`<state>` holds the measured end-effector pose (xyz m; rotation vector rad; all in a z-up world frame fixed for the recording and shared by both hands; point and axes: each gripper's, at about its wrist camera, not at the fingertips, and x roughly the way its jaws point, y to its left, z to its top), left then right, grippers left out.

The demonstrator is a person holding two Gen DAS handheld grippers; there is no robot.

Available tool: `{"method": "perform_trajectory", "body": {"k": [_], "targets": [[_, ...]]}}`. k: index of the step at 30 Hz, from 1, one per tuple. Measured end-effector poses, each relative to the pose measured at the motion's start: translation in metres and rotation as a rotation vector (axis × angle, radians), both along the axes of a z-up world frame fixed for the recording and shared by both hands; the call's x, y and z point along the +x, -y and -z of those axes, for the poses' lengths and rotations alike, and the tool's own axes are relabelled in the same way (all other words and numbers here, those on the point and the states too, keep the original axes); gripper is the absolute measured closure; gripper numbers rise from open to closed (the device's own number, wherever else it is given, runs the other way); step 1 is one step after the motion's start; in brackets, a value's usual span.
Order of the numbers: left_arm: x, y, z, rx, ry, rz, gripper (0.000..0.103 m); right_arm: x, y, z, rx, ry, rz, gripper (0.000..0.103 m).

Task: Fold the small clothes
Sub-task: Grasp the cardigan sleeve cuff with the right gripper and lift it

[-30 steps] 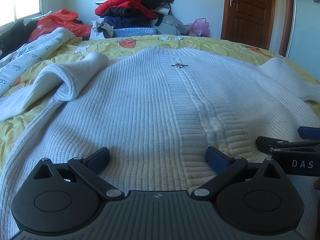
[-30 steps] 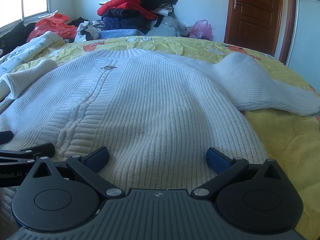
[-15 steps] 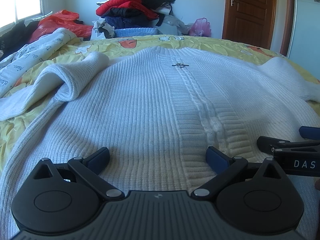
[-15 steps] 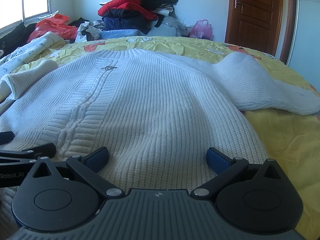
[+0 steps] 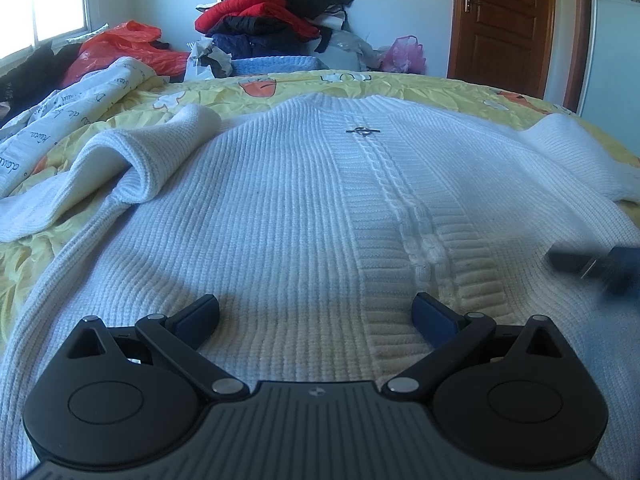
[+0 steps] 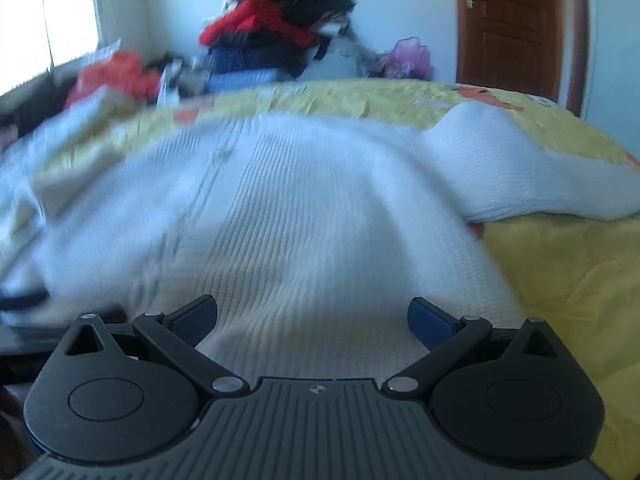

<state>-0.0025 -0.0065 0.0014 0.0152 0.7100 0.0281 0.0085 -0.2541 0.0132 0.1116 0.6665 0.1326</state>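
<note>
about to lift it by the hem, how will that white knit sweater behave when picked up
The white sweater is probably floppy: its left sleeve already slumps in a soft fold. The thick ribbed knit suggests some weight, so it would likely sag and stretch. It seems unlikely to slip from the open left gripper once pinched.

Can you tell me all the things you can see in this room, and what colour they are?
White ribbed knit cardigan: one, white, spread flat on the bed, sleeves out to both sides.
Small metal clasp: one, silver, near the cardigan's collar.
Yellow cartoon-print bedcover: one, yellow, under the cardigan.
White lettered quilt: one, white, left bed edge.
Heap of clothes: one, red, black, navy, behind the bed.
Red plastic bag: one, beside the window.
Pink plastic bag: one, near the door.
Brown wooden door: one, back right.
Left hand-held gripper: one, black, open over the hem.
Right hand-held gripper: one, black, open, blurred.
</note>
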Motion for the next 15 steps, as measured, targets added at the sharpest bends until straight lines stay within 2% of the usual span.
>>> {"method": "perform_trajectory", "body": {"k": [4,7,8,10,14,15], "targets": [[0.000,0.000,0.000,0.001,0.000,-0.001,0.000,-0.009,0.056,-0.035,0.105,0.197,0.086,0.000],[0.000,0.000,0.000,0.001,0.000,-0.001,0.000,-0.007,0.114,-0.052,0.110,0.339,0.180,0.000],[0.000,0.000,0.000,0.001,0.000,0.000,0.000,-0.003,0.136,-0.055,0.109,0.358,0.208,0.000],[0.000,0.000,0.000,0.001,0.000,0.000,0.000,0.011,0.182,-0.059,0.145,0.335,0.257,0.000],[0.000,0.000,0.000,0.001,0.000,0.000,0.000,0.046,0.277,-0.047,0.277,0.217,0.417,0.000],[0.000,0.000,0.000,0.001,0.000,0.000,0.000,0.053,0.298,-0.040,0.311,0.183,0.466,0.007]]}}
